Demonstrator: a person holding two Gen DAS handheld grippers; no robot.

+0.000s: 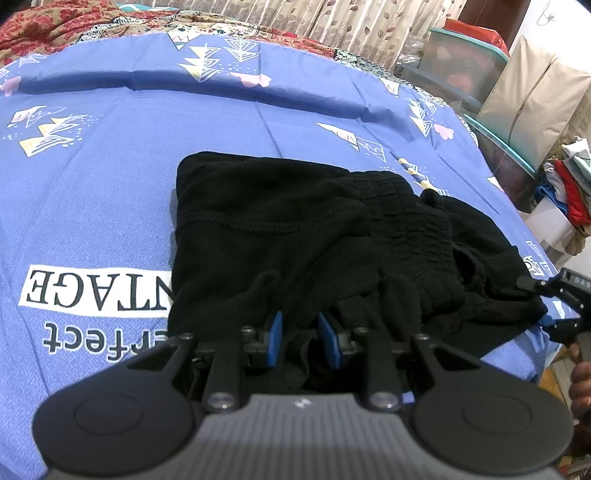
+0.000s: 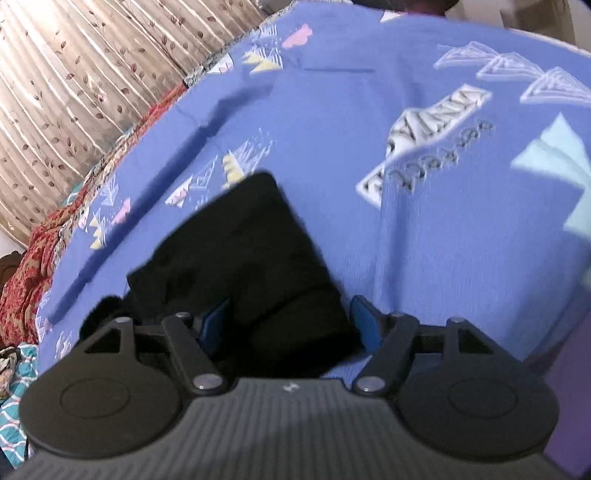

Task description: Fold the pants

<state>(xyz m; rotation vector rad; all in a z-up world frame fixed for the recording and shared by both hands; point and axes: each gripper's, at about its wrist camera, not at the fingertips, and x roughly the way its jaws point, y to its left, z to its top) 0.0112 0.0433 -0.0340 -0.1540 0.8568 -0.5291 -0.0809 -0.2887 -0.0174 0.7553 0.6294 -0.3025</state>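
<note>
Black pants (image 1: 280,221) lie folded into a thick bundle on the blue printed bedsheet (image 1: 110,166), with the elastic waistband on the right side. My left gripper (image 1: 301,332) is at the near edge of the bundle, its blue pads shut on a bunched fold of the black fabric. In the right wrist view the pants (image 2: 236,251) are blurred. My right gripper (image 2: 291,321) stands wide open there, straddling the near corner of the bundle, with its pads clear of the cloth. The right gripper (image 1: 565,306) also shows at the bundle's right edge, held by a hand.
A red patterned blanket (image 1: 55,26) and leaf-print curtains (image 1: 351,22) lie beyond the sheet. Clear plastic storage boxes (image 1: 465,62) and a pile of clothes (image 1: 569,184) stand off the bed's right side. The sheet's right edge drops away near the right gripper.
</note>
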